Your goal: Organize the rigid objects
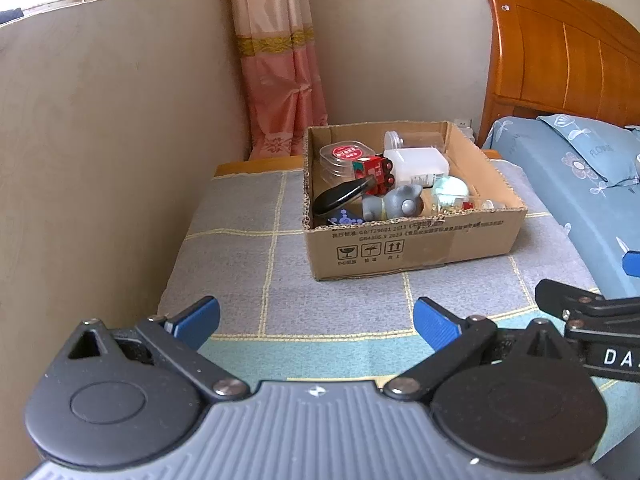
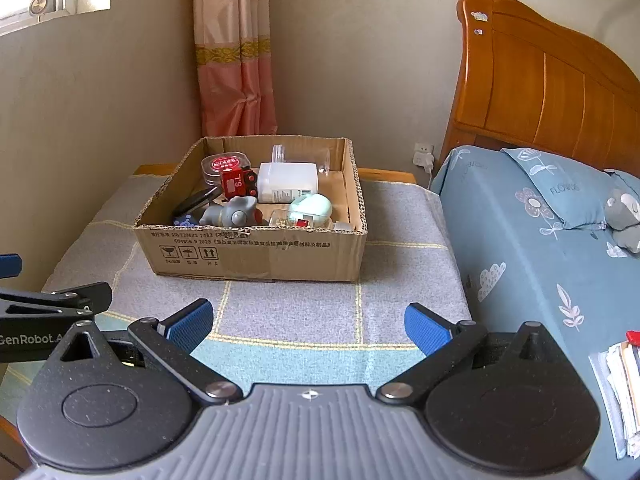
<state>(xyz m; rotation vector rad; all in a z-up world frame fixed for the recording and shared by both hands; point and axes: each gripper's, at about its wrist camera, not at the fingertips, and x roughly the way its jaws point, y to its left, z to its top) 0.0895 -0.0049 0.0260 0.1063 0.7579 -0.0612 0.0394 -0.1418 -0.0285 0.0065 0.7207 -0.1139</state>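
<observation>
On the low table beside the bed, a cardboard box (image 2: 256, 250) sat on a grey checked cloth (image 2: 400, 216), its open top showing a jumble of hard things. A white plastic bottle (image 2: 286, 186) lay on its side toward the back, with a clear jar (image 2: 300, 156) lying behind it against the far wall of the box. At the back left stood a round clear container with a red lid (image 2: 224, 166), and a red toy vehicle (image 2: 238, 182) rested just in front of it. A grey animal figurine (image 2: 232, 212) lay near the front wall, a mint-green egg-shaped object (image 2: 312, 206) to its right, and a black handle (image 1: 340, 196) slanted along the left side.

Both grippers hung over the near end of the table, well apart from the box. The left gripper (image 1: 316, 320) had its blue-padded fingers (image 1: 196, 320) spread wide with nothing between them. The right gripper (image 2: 308, 324) was likewise agape and empty, its pads (image 2: 426, 330) framing bare cloth. Each tool's black edge showed at the side of the other's view, so they hung side by side.

A pink curtain (image 2: 236, 60) hung in the corner behind the box. To the right ran the bed with its blue flowered sheet (image 2: 520, 264) and orange wooden headboard (image 2: 540, 80); a grey plush toy (image 2: 624, 216) lay by the pillow.
</observation>
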